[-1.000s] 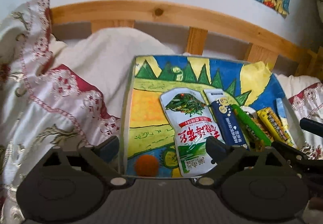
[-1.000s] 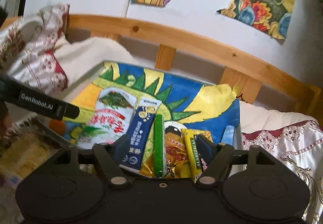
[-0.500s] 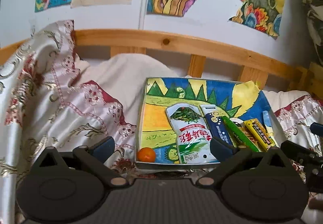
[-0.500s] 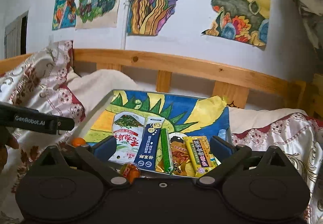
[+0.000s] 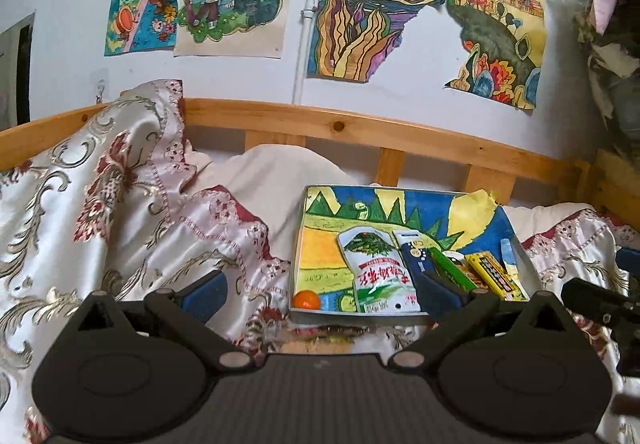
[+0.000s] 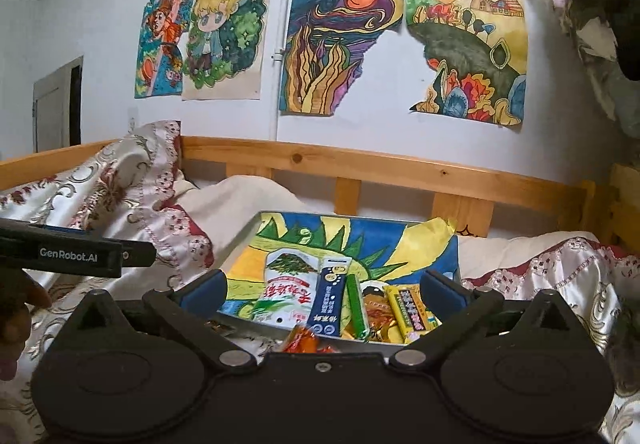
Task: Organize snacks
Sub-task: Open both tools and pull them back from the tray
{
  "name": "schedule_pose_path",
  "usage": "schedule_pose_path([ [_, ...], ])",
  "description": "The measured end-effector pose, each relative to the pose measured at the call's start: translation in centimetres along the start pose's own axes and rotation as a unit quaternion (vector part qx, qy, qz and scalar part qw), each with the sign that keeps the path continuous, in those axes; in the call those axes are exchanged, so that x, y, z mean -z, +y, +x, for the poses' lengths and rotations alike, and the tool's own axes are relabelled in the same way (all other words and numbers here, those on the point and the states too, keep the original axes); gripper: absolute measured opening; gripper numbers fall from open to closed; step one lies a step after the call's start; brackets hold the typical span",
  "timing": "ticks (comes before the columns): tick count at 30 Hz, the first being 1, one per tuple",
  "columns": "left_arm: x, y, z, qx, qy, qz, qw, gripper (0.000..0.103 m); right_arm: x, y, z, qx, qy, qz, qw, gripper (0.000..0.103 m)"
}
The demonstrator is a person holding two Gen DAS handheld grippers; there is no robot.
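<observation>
Bed, tray farther now (tools withdrawn)

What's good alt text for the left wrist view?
A shallow tray lined with a bright drawing sits on a bed, holding a white pouch, a blue stick pack, green and yellow bars and an orange ball. The open left gripper frames it, holding nothing; behind are a wooden rail and wall drawings.
</observation>
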State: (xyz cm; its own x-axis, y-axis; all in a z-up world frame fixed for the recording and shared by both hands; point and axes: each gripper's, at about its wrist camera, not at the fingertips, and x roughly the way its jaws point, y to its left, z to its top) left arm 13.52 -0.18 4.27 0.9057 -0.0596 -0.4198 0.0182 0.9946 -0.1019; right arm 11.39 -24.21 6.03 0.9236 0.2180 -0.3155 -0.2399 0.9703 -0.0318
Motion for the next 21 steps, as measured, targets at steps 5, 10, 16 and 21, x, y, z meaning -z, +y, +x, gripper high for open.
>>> schedule_pose_path([
  [5,0.8,0.8,-1.6,-0.004,0.004,-0.005,1.0000,0.102,0.3,0.6,-1.7,-0.003,-0.004,0.004,1.000,0.102],
  [10,1.8,1.3,-2.7,-0.006,0.002,0.005,1.0000,0.102,0.8,1.4,-2.6,-0.010,0.003,0.005,1.000,0.102],
  [16,3.5,1.8,-3.9,-0.014,0.001,0.034,0.9993,0.102,1.9,2.5,-3.4,-0.018,0.018,-0.003,1.000,0.102],
  [21,4.6,2.0,-3.9,-0.023,0.036,0.044,0.9981,0.102,3.0,3.4,-3.9,-0.020,0.035,-0.005,0.999,0.102],
])
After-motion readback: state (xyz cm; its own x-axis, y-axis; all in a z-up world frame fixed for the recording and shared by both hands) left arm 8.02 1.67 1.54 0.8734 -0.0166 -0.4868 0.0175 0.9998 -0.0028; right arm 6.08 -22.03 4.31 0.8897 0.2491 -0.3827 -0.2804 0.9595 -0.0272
